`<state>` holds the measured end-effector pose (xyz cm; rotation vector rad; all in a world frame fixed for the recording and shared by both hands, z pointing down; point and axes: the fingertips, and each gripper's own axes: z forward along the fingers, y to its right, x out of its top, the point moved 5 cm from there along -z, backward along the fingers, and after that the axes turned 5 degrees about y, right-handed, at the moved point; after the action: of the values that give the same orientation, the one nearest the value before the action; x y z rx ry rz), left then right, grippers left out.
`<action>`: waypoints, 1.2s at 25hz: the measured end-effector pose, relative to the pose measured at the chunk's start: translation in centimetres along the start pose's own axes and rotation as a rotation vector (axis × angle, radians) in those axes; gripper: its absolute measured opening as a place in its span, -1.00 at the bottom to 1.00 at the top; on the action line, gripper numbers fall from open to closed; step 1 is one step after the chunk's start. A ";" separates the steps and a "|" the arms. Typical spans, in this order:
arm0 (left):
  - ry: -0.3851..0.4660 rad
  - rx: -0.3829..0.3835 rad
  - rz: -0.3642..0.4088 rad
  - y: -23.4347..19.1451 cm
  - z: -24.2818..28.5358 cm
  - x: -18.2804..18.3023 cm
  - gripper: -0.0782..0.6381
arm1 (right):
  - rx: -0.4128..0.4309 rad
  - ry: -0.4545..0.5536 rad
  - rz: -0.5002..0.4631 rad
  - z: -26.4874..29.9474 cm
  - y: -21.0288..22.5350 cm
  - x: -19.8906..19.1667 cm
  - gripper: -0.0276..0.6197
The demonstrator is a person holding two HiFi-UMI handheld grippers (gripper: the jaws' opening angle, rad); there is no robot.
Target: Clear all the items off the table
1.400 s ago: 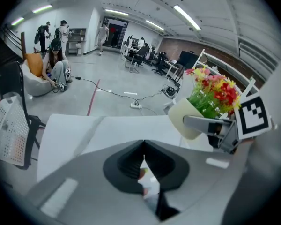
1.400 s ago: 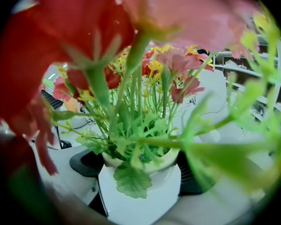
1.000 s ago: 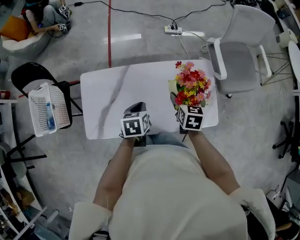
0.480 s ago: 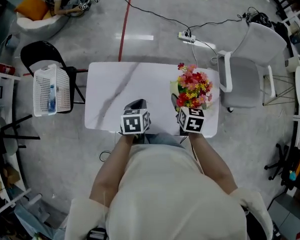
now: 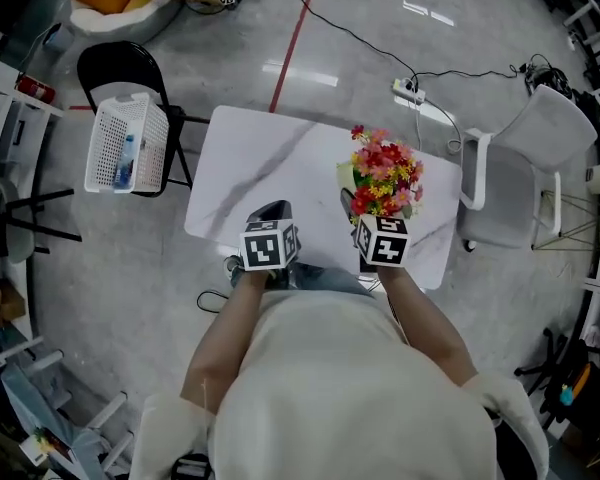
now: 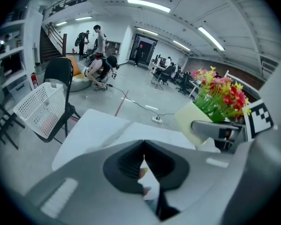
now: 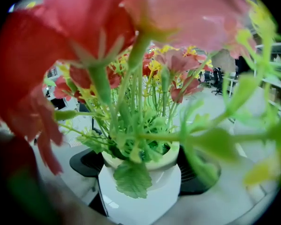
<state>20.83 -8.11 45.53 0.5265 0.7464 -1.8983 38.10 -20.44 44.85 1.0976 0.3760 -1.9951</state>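
- The basket [image 5: 126,146] sits on a black chair [image 5: 120,66] just beside the left end of the table [image 5: 250,163], well apart from both grippers.
- The left gripper [image 6: 143,146] hovers at the near table edge. Its jaws are pressed together with nothing between them.
- The flower pot [image 5: 382,173] is upright over the near right part of the table.
- The right gripper [image 7: 140,165] clamps the white pot from both sides. The basket lies far to its left.
- Compared with half a second earlier, the table and basket appear shifted and turned in the head view. The grippers and pot keep their mutual positions.
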 end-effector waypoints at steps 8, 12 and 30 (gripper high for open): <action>0.061 0.064 -0.047 -6.6 -3.0 0.8 -0.76 | 0.098 0.019 -0.042 2.0 -7.8 1.3 0.57; 0.090 0.091 -0.087 -9.9 -4.7 0.8 -0.76 | 0.148 0.036 -0.068 2.9 -11.8 2.3 0.57; 0.150 0.209 -0.210 -26.2 -12.7 0.0 -0.76 | 0.302 0.025 -0.138 6.4 -29.8 3.7 0.57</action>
<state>-2.52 9.11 43.44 0.7524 0.7265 -2.1645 10.41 -7.38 42.05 1.3135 0.1695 -2.2122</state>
